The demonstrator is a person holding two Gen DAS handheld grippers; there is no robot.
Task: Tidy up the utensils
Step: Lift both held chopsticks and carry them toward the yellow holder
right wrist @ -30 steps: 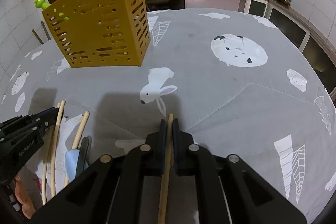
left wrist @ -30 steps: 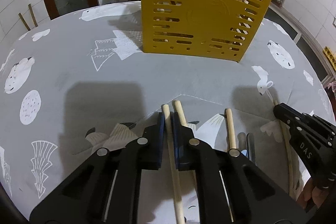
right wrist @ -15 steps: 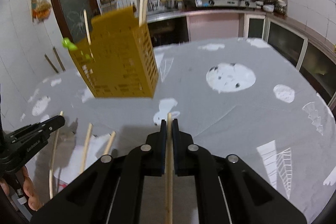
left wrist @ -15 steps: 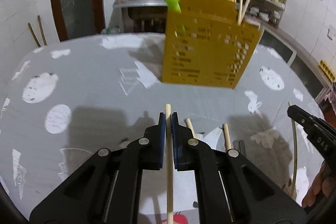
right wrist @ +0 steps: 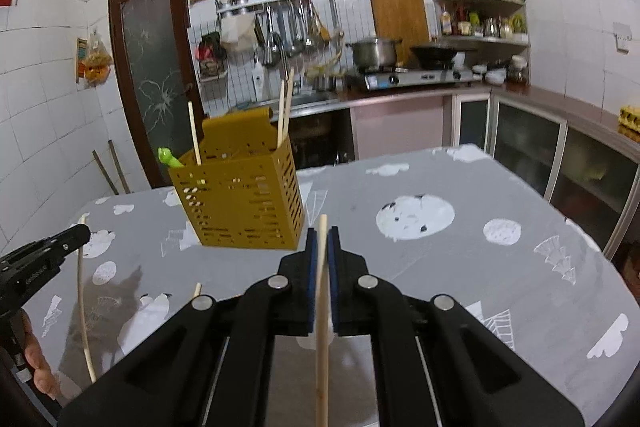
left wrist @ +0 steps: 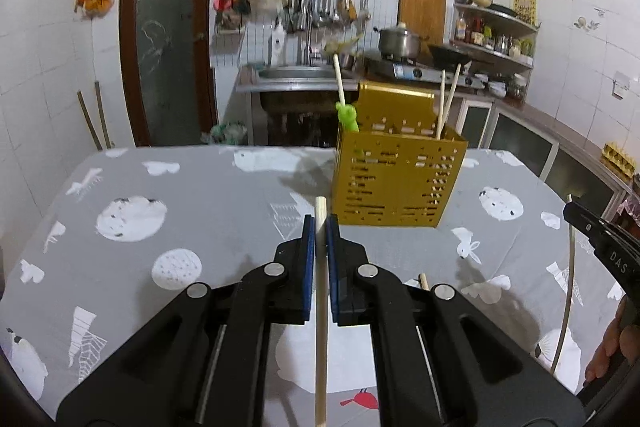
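Observation:
A yellow perforated utensil holder (left wrist: pixel 396 183) stands on the grey patterned table; it also shows in the right wrist view (right wrist: pixel 240 199). It holds several wooden chopsticks (left wrist: pixel 446 103) and a green-topped utensil (left wrist: pixel 347 117). My left gripper (left wrist: pixel 320 227) is shut on a wooden chopstick (left wrist: pixel 321 307), held above the table short of the holder. My right gripper (right wrist: pixel 322 239) is shut on another wooden chopstick (right wrist: pixel 322 307), also lifted. Each gripper shows at the edge of the other's view.
A loose chopstick end (left wrist: pixel 423 281) lies on the tablecloth (left wrist: pixel 200 207) under my left gripper. A loose chopstick end (right wrist: pixel 197 290) shows in the right wrist view. Kitchen counter, stove and sink stand behind the table.
Both grippers have risen from the table, each lifting its chopstick. The holder now sits farther off and lower in both views.

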